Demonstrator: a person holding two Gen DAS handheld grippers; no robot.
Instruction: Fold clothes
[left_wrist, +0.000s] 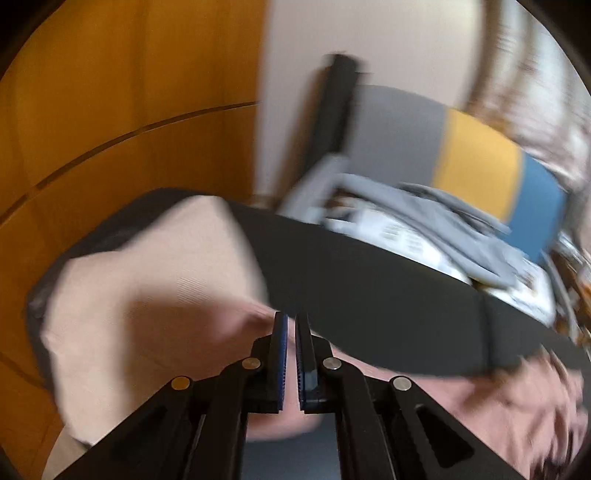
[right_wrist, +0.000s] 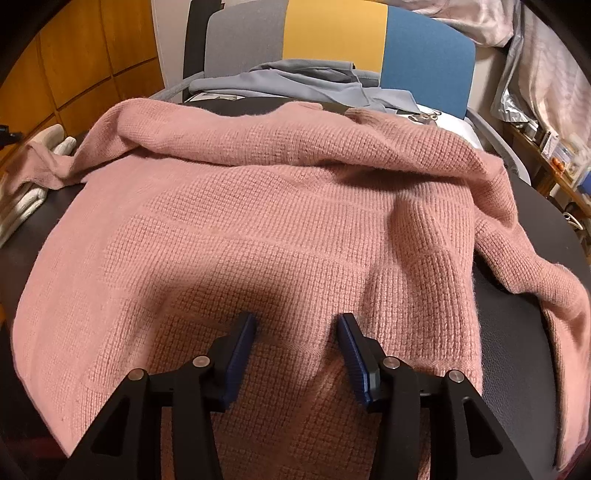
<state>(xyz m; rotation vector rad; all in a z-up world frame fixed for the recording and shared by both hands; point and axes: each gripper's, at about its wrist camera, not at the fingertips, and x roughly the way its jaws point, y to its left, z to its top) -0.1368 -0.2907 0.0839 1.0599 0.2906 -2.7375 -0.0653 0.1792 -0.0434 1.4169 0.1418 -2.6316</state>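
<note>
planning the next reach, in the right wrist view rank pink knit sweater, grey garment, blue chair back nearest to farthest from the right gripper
1. pink knit sweater, directly under the right gripper.
2. grey garment, heaped beyond the sweater's far edge.
3. blue chair back, upright behind it, toward the right.

the left wrist view is being smeared by heavy motion blur, and only the gripper fingers (left_wrist: 280, 354) are being kept sharp. the right wrist view is being rendered crisply under warm indoor light, with a soft shadow being cast on the pink sweater (right_wrist: 258, 229). straight lines are being bent at both fisheye edges.
</note>
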